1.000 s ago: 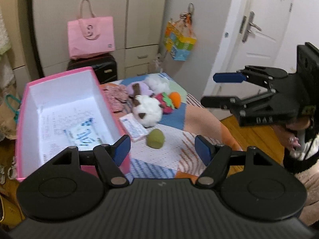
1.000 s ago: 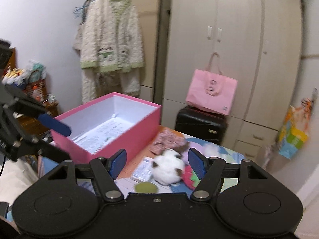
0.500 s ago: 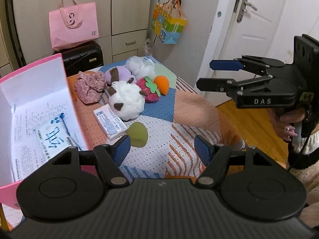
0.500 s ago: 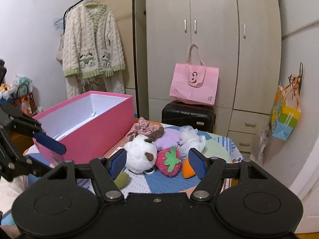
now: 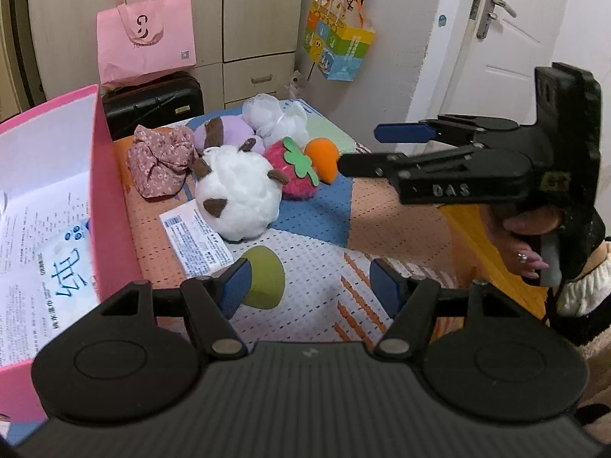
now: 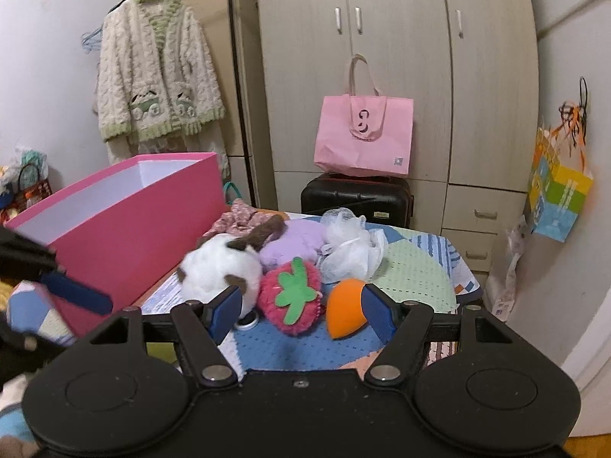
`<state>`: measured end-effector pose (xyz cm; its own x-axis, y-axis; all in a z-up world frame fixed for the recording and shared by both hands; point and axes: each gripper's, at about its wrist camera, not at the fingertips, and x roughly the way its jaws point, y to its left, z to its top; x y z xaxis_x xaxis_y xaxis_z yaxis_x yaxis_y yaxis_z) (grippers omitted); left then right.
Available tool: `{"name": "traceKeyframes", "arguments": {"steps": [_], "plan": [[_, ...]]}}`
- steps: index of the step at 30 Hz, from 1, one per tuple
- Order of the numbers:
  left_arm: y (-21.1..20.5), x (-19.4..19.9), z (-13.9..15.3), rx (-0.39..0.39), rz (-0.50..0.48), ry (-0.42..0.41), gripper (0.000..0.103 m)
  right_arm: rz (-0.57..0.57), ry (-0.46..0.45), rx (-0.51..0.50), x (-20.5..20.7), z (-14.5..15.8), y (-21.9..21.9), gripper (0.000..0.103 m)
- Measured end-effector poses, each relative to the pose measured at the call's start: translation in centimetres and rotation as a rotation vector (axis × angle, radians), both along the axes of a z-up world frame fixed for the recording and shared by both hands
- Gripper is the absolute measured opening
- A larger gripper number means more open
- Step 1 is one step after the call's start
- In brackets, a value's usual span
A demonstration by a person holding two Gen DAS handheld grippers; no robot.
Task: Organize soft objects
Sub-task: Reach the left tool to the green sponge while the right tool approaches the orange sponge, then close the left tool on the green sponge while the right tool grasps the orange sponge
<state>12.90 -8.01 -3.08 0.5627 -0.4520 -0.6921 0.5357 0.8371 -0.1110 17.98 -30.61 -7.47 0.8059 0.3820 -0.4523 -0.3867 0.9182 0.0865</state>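
Soft toys lie on a patchwork table mat (image 5: 317,213): a white fluffy ball (image 5: 236,196) (image 6: 219,271), a red strawberry plush (image 5: 292,171) (image 6: 292,295), an orange sponge (image 5: 322,154) (image 6: 345,307), a purple plush (image 6: 292,242), a white mesh puff (image 6: 353,242), a floral scrunchie (image 5: 160,162) and a green sponge (image 5: 263,276). An open pink box (image 5: 110,191) (image 6: 126,225) stands left of them. My left gripper (image 5: 309,286) is open, just right of the green sponge. My right gripper (image 6: 299,315) (image 5: 357,149) is open, with the strawberry and orange sponge just beyond its fingers.
A flat white packet (image 5: 196,242) lies beside the white ball. A black suitcase (image 6: 357,200) with a pink paper bag (image 6: 362,133) stands behind the table by the wardrobe. A door (image 5: 508,38) is at the right. A colourful bag (image 6: 557,194) hangs on the wall.
Both grippers moved in closer to the toys and lower. The right gripper now sits right at the strawberry and orange sponge. Both stay open.
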Motion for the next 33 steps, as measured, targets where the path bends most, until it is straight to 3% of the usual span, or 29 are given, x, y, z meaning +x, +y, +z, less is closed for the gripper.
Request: {"name": "traceKeyframes", "arguments": {"steps": [6,9,14,22,25,28,29,30,33], "plan": [[-0.7,0.3,-1.6,0.014,0.059,-0.037,0.067,-0.073,0.040,0.043,2.5,-1.6,-1.1,0.073],[-1.0,0.5,-2.4,0.037,0.094,-0.072,0.067,-0.099,0.044,0.030,3.3,-2.1,-1.3,0.063],[-1.3,0.9,-3.4,0.076,0.153,-0.108,0.067,-0.106,0.056,0.026,4.2,-2.6,-1.2,0.059],[-1.7,1.0,-4.6,0.106,0.162,-0.103,0.066,-0.107,0.113,0.017,5.5,-3.8,-0.8,0.059],[-2.0,1.6,-5.3,0.142,0.174,-0.072,0.065,-0.108,0.135,0.057,5.9,-4.3,-1.0,0.059],[-1.5,2.2,-5.5,0.119,0.191,-0.048,0.060,-0.126,0.159,0.090,6.4,-4.7,-1.2,0.059],[-1.5,2.1,-5.4,0.117,0.194,-0.051,0.056,-0.128,0.167,0.086,6.5,-4.9,-1.2,0.057],[-1.5,2.1,-5.4,0.111,0.194,-0.052,0.054,-0.121,0.166,0.086,6.5,-4.9,-1.2,0.040],[-1.3,2.0,-5.6,0.094,0.194,-0.058,0.049,-0.100,0.114,0.114,5.3,-4.5,-1.2,0.040]]}}
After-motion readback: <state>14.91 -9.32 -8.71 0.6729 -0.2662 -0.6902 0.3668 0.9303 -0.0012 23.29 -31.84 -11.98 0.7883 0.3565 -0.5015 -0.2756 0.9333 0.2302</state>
